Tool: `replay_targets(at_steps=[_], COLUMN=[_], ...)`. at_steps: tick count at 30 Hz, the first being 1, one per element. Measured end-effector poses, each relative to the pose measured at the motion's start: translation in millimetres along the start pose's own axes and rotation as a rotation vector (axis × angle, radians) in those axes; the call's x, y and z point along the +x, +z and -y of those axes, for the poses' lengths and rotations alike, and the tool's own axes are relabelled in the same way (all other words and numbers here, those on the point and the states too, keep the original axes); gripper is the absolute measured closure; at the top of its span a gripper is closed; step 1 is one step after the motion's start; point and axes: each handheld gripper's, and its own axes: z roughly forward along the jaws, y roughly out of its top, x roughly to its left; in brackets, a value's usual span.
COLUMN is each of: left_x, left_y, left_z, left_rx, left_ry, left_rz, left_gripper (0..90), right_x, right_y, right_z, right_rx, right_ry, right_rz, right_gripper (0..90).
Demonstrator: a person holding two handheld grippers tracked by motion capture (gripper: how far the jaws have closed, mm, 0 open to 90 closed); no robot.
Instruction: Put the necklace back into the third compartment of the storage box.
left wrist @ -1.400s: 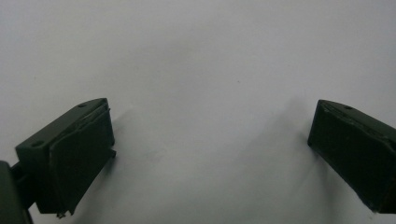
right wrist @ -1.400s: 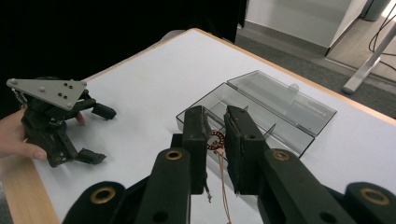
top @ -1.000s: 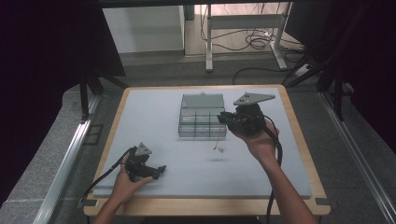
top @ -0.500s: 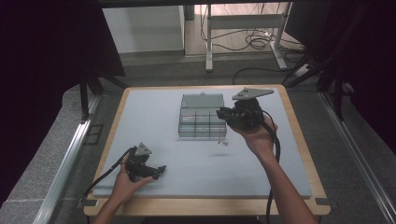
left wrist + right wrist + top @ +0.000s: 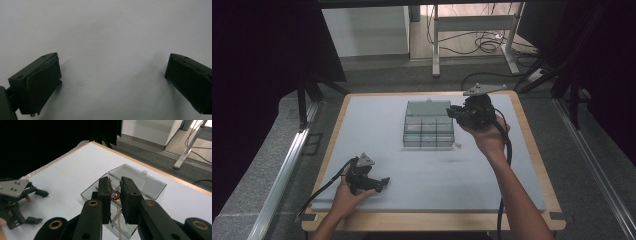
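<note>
Jaws of right gripper (image 5: pixel 115 195) pinch a small ring (image 5: pixel 115 194), half hidden; left gripper (image 5: pixel 112 82) gapes.

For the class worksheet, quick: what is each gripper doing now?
Left gripper: open, nothing between the jaws.
Right gripper: closed on a small ring with a thin cord.

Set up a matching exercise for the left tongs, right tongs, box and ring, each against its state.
Things:
1. left tongs
2. right tongs
3. box
4. ring

States:
a. lid open
b. open, nothing inside
c. shut on something small
d. pinched between two pads

Pairs: 1-b, 2-c, 3-a, 4-d
</note>
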Motion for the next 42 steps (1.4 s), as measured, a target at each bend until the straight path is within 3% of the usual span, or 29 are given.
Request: replay_targets(at_steps=[11, 19, 32, 42], left_x=[0.2, -0.1, 0.3, -0.1], left_y=[-0.2, -0.2, -0.1, 0.2], left_z=[0.0, 0.1, 0.1, 0.2], left_rx=[0.002, 0.002, 0.002, -0.004], left_ry=[0.004, 0.000, 0.005, -0.001], left_rz=[0.000, 0.002, 0.001, 0.000], left_gripper=[0.2, 0.3, 0.2, 0.2], right_x=[-15.2, -18.6, -31.8, -39.5], right_y=[5.9, 22.9, 58.8, 94.8], right_z=[-26.3, -37.7, -41.5, -34.2], right_rx=[-0.034, -0.035, -0.013, 0.015], right_ry=[0.039, 0.046, 0.100, 0.140], right_rz=[0.040, 0.050, 0.063, 0.056], right_gripper=[77.5, 77.5, 77.5, 77.5])
